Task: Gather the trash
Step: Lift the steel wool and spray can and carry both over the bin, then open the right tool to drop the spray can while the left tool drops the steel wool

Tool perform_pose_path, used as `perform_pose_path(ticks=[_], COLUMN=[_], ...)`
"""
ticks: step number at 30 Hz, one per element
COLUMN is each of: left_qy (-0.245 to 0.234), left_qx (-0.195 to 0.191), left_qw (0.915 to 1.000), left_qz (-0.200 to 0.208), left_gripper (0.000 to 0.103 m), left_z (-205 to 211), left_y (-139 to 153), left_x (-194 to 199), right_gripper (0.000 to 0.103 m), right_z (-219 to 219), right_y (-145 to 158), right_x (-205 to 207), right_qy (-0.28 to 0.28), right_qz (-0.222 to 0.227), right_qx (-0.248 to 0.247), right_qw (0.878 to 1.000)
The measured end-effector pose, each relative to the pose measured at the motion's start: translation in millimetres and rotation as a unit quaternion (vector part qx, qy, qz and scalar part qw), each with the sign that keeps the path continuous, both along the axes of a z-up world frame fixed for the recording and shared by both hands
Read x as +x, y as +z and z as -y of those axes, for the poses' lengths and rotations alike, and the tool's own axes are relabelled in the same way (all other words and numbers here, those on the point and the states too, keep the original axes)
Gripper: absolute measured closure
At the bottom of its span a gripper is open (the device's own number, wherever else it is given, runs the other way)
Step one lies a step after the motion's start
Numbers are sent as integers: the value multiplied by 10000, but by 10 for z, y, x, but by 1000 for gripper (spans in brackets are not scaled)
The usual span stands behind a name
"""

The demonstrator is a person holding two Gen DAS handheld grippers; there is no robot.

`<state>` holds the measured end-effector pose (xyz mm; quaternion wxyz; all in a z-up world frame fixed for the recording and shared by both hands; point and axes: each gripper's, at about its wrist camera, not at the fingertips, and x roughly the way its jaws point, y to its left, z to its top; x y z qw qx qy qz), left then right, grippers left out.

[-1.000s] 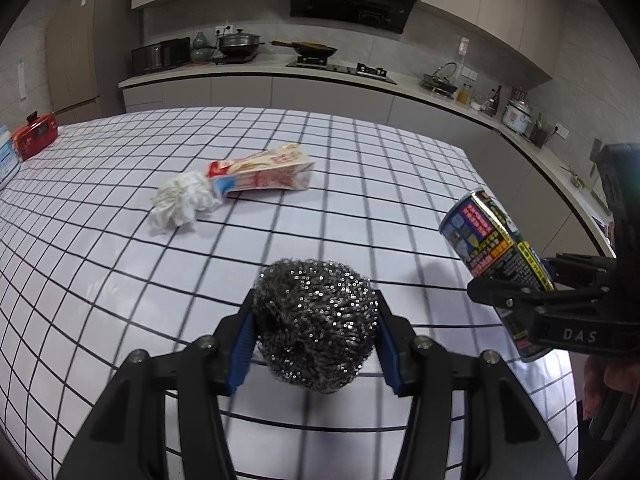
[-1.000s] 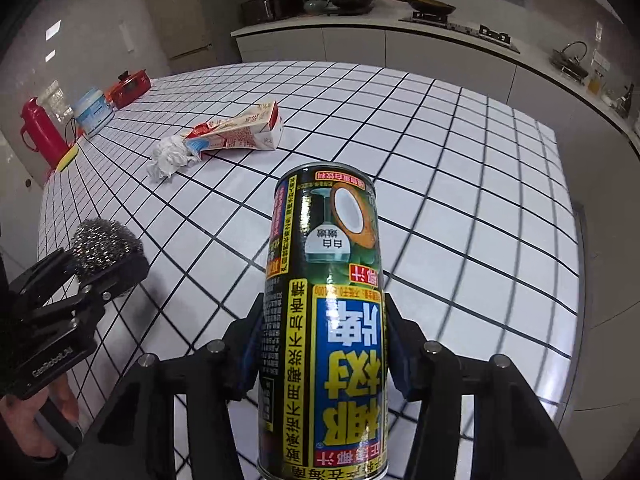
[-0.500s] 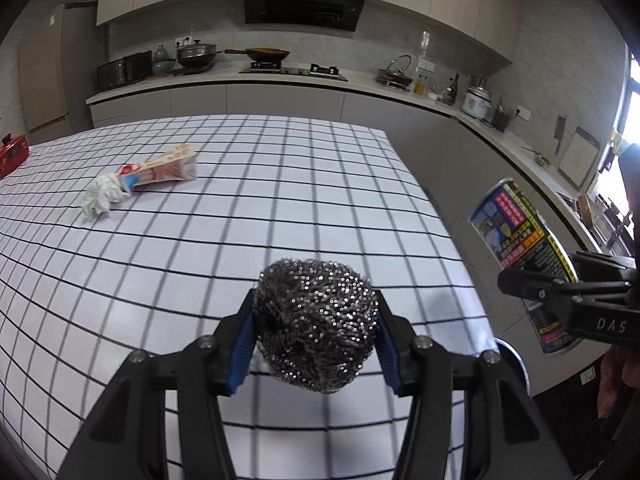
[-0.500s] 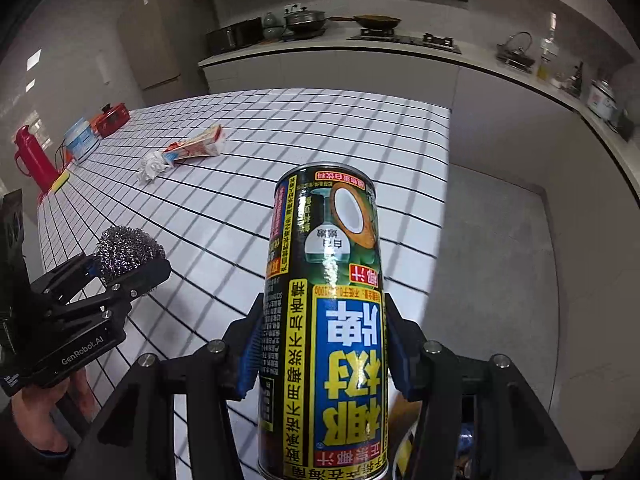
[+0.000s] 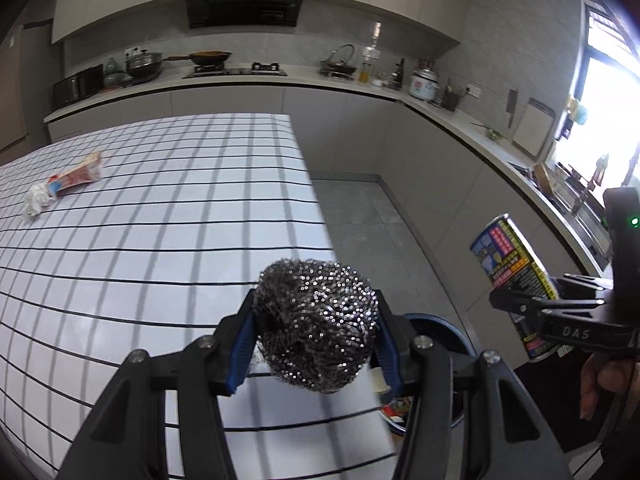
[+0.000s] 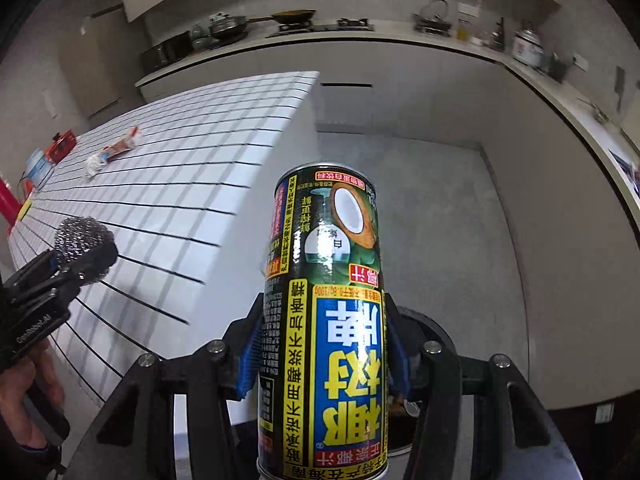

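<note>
Your left tongs (image 5: 316,334) were clamped on a steel-wool scrubber (image 5: 316,326), its blue pads pressing both sides of the ball. Your right tongs (image 6: 322,344) gripped a coconut drink can (image 6: 326,320) around its body, the label reading upside down from that wrist.

Taking the desk (image 5: 160,220) with its black-lined white grid as the landmark: the scrubber hung over the desk's near corner, and the can was off the desk's edge, out over the grey floor (image 6: 420,200). Just past that same corner, below both tongs, sat a round dark bin (image 5: 444,328), its rim partly hidden by the fingers.

Well back on the desk, toward its far left side, lay a flattened red-and-white carton (image 5: 78,172) with a crumpled white tissue (image 5: 36,204) touching its left end. Your hand (image 5: 600,384) showed at the right, holding the other tongs.
</note>
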<state>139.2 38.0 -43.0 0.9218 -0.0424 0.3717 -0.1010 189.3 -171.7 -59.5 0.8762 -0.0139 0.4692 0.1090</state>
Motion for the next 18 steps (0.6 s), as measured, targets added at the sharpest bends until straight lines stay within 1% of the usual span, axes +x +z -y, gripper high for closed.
perform_pose_path(ticks=[4, 6, 8, 10, 11, 12, 13, 14, 18], left_qy=[-265, -347, -407, -441, -444, -445, -442, -435, -417], left_qx=[-44, -59, -61, -35, -15, -7, -5, 6, 40], left_qw=[9996, 9994, 9991, 9989, 9989, 9989, 9988, 9988, 9987], left_qz=[-18, -34, -86, -125, -138, -167, -199, -212, -296], left_gripper=[49, 49, 49, 49, 49, 49, 49, 49, 49], left_z=[350, 458, 566, 633, 658, 680, 704, 758, 931], left_y=[-48, -78, -129, -177, -198, -225, -257, -294, -475], left_x=[-45, -60, -60, -59, -57, -49, -39, -51, -30], right_gripper=[48, 48, 48, 47, 42, 28, 24, 24, 24], right_z=[351, 489, 622, 736, 784, 832, 883, 939, 1104], right_y=[-208, -334, -458, -580, -633, -652, -657, -670, -711], right_x=[-120, -166, -179, -155, -142, -147, -162, -167, -176], right_qy=[-253, -345, -430, -447, -522, -625, -671, -705, -896], right_qz=[-171, -275, -358, -454, -525, -465, -400, -418, -388], right_qx=[18, 45, 188, 439, 427, 374, 417, 507, 534], right_qw=[9995, 9990, 9983, 9970, 9963, 9963, 9961, 9953, 9938])
